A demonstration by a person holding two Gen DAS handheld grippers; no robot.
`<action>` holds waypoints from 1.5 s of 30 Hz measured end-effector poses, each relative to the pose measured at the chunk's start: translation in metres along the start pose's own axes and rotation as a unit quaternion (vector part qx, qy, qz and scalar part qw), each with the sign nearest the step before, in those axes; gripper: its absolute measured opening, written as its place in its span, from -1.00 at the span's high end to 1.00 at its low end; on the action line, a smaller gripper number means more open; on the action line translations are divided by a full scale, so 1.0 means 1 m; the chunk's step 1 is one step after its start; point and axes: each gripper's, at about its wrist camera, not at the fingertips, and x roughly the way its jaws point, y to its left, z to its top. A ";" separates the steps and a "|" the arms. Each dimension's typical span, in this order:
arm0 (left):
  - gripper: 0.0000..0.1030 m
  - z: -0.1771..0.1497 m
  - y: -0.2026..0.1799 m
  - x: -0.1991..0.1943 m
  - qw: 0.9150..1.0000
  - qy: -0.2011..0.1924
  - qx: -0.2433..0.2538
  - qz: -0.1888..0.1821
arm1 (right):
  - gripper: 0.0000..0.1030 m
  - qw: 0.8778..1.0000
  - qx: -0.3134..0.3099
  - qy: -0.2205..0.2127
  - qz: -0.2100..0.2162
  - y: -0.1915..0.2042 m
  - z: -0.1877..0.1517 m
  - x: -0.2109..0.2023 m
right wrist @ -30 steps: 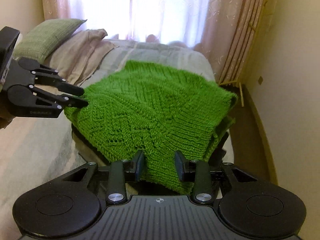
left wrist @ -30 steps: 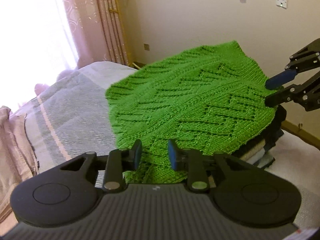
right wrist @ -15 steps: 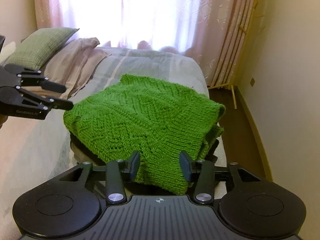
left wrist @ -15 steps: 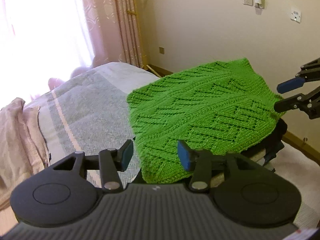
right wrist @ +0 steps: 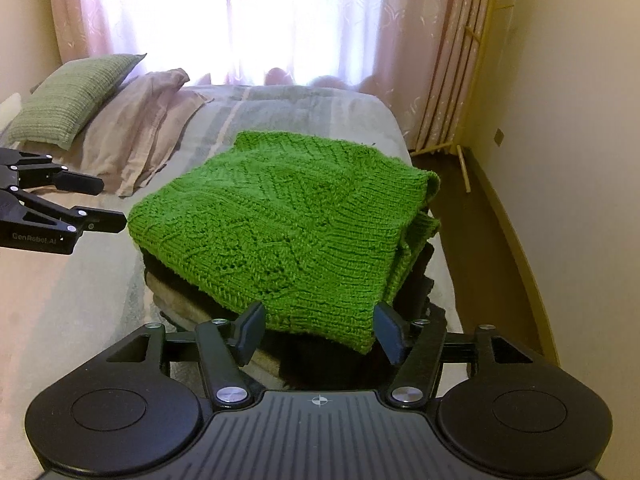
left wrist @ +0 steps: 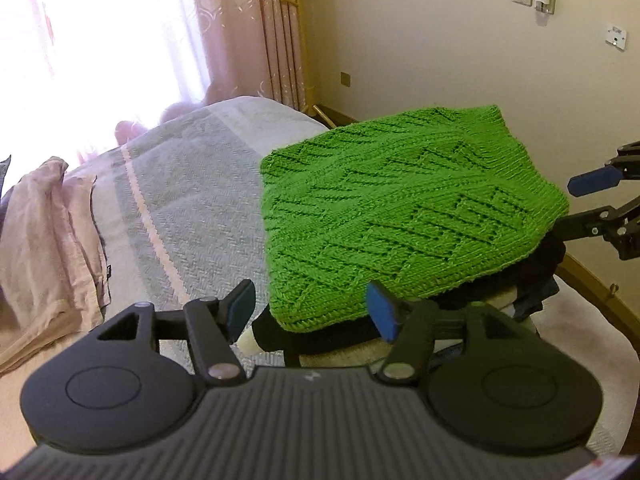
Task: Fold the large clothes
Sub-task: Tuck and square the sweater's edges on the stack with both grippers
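A folded green knitted sweater lies on top of a pile of folded dark and cream clothes on the bed. My left gripper stands open just short of the sweater's near edge, holding nothing. In the right wrist view my right gripper is open too, at the sweater's opposite edge, with the hem between its spread fingers but not clamped. Each gripper shows in the other's view: the right gripper at the right side, the left gripper at the left side.
The grey striped bedspread stretches toward the window. A green pillow and pink pillows lie at the bed's head. Pink curtains and a yellow rack stand by the wall. The floor runs along the bed's right side.
Both grippers opened wider and drew back from the sweater's edges, letting it go. The sweater now rests flat on the pile.
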 end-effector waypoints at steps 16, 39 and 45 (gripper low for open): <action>-0.41 0.028 -0.016 0.001 1.000 -0.006 -0.011 -0.011 | 0.07 0.997 -0.001 -0.044 0.058 -0.022 0.036 0.008; -0.45 0.056 -0.012 0.085 0.996 0.058 -0.029 -0.053 | 0.26 0.991 0.092 -0.022 0.092 -0.125 0.055 0.084; -0.45 0.045 -0.007 0.079 0.996 0.055 -0.045 -0.052 | 0.26 0.996 0.056 -0.060 0.046 -0.099 0.058 0.052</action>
